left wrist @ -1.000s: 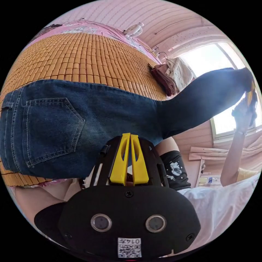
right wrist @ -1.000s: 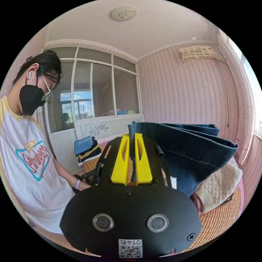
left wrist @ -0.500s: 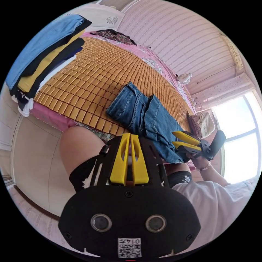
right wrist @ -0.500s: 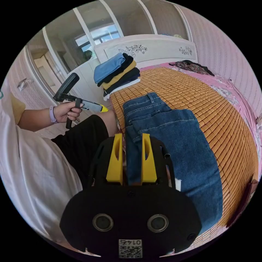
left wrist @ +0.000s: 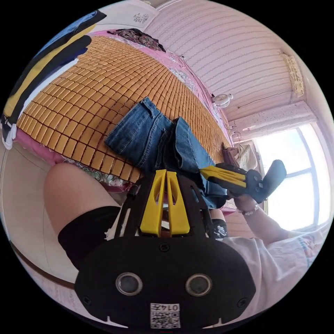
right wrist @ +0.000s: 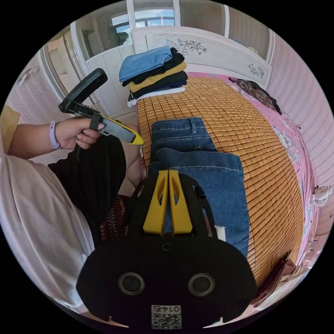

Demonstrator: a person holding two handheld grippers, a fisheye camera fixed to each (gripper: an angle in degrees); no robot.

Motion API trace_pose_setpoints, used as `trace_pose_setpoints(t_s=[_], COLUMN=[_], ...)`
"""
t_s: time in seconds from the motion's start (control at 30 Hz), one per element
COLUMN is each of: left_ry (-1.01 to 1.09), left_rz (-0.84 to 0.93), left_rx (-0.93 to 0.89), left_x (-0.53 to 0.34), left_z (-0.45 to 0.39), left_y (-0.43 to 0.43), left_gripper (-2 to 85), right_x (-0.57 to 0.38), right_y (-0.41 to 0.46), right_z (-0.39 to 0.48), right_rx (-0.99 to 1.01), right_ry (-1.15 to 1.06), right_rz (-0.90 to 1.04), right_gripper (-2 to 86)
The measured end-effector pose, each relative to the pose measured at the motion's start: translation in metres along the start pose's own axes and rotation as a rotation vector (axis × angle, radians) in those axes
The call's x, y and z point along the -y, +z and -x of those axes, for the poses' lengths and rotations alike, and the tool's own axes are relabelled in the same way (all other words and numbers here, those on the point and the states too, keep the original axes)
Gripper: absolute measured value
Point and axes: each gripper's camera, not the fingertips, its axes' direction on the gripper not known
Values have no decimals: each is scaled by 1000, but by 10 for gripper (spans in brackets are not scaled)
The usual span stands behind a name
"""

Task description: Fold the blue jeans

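Just past the right gripper (right wrist: 168,201) the blue jeans (right wrist: 200,167) are laid on the mat (right wrist: 243,139), folded once. Its jaws are pressed together, holding nothing. The left gripper (right wrist: 137,140), also closed and empty, is held off beside them.

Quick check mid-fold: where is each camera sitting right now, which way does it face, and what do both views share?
Left gripper view: rides the left tongs, off the bed's edge, facing across the jeans toward the window; the person's thigh, shirt and right tongs show.
Right gripper view: rides the right tongs, above the jeans, facing the headboard and clothes stack; a hand holds the left tongs.
Shared: the jeans, the bamboo mat, the stack.
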Motion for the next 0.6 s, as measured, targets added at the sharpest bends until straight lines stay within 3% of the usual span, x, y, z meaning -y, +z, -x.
trace_pose_setpoints(t_s=[0.13,0.33,0.6], left_ry=[-25,54,300], left_rz=[43,115,202], left_rx=[14,132,345], left_x=[1,1,-14], left_z=[1,-24,-69], left_y=[17,45,74], left_gripper=[27,122,62], right_x=[1,-8,-63], right_y=[56,43,-16], right_z=[2,-7,-56], right_rx=[56,1,49], right_ry=[26,138,400], right_rz=[182,96,-80], right_gripper=[-3,-2,-2])
